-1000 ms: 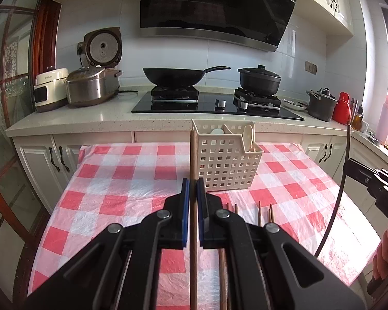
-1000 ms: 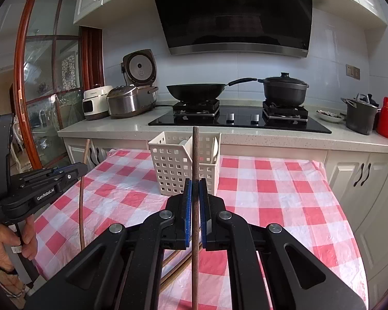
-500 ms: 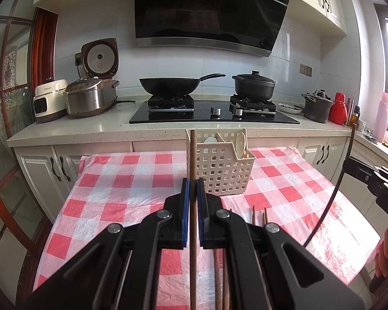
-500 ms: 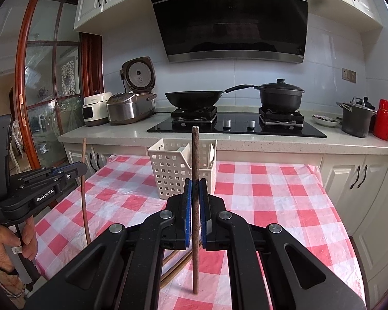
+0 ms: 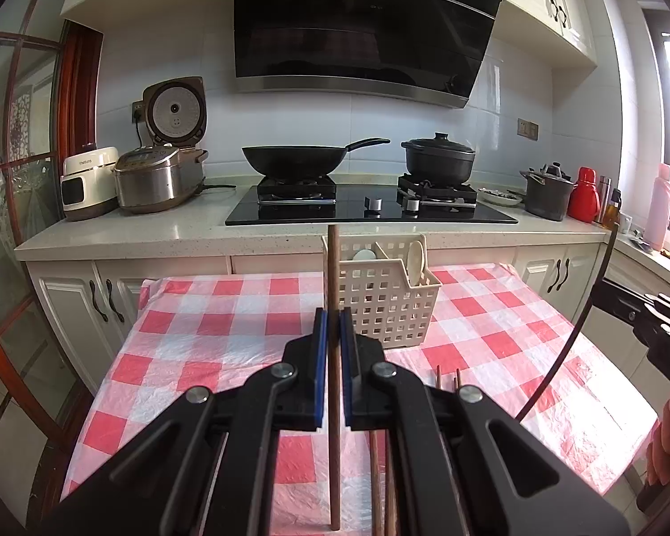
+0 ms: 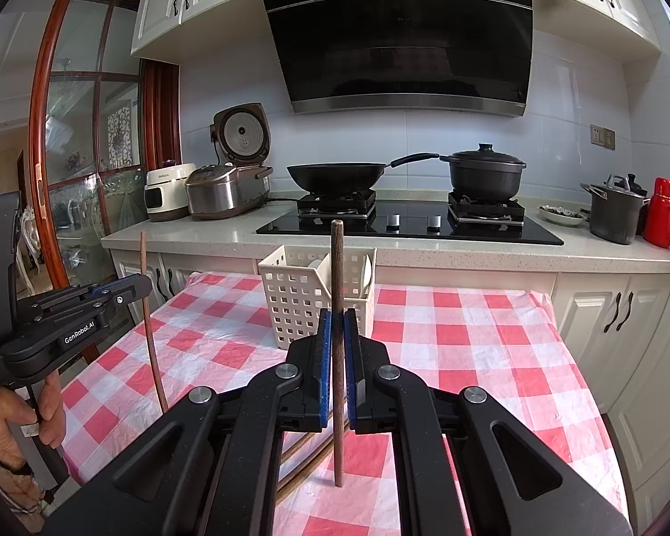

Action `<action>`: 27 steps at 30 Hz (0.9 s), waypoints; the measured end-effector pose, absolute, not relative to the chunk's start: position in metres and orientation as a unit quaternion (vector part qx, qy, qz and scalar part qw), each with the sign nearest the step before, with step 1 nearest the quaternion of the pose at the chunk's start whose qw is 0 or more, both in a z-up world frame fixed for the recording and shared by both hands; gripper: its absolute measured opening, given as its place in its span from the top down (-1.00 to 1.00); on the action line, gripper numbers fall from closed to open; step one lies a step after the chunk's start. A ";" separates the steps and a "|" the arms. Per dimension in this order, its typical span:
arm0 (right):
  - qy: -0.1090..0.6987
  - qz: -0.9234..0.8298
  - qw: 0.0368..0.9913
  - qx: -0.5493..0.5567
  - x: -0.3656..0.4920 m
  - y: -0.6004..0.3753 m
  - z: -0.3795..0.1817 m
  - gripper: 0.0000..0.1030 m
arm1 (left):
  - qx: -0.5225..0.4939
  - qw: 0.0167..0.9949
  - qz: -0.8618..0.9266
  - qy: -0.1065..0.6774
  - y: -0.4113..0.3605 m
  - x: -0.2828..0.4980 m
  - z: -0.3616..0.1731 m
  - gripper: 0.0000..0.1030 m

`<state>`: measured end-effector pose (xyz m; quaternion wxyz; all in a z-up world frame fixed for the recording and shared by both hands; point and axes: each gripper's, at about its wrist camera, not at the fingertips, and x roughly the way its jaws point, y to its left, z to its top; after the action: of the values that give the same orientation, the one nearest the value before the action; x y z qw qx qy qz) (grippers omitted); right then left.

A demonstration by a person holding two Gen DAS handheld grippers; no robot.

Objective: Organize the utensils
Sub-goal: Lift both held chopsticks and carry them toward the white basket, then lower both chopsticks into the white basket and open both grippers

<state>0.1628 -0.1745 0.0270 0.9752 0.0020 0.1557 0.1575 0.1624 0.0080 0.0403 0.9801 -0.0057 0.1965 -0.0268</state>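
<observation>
My left gripper [image 5: 333, 326] is shut on a brown wooden chopstick [image 5: 333, 268] held upright above the table. My right gripper [image 6: 337, 330] is shut on a darker chopstick [image 6: 337, 268], also upright. A cream plastic utensil basket [image 5: 388, 303] stands at the table's far edge, ahead of both grippers; it holds a pale spoon [image 5: 416, 259] and shows in the right wrist view [image 6: 299, 303]. More chopsticks [image 5: 379, 469] lie on the cloth under my left gripper. The left gripper [image 6: 125, 288] with its chopstick shows at the left of the right wrist view.
The table has a red-and-white checked cloth [image 5: 210, 335]. Behind it runs a counter with a hob [image 5: 370, 210], a wok [image 5: 295, 161], a black pot [image 5: 437, 161], rice cookers [image 5: 156, 174] and a red flask [image 5: 583, 194]. White cabinets [image 6: 621, 308] stand to the right.
Both grippers have risen and drawn back a little with their chopsticks; the basket looks smaller and farther. The lower chopstick tips have come clear of the cloth.
</observation>
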 end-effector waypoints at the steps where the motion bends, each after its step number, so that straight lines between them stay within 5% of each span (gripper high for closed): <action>1: 0.156 0.157 0.975 0.002 0.163 -0.175 0.027 0.89 | -0.006 0.981 -0.025 0.194 0.008 0.161 0.041 0.89; 27: 0.134 0.158 0.978 -0.012 0.238 -0.161 0.078 0.89 | 0.008 0.986 -0.038 0.161 0.008 0.222 0.105 0.89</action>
<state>0.2379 -0.1614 0.0778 0.9782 -0.0117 0.1342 0.1583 0.2215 0.0081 0.1051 0.9862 0.0084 0.1608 -0.0378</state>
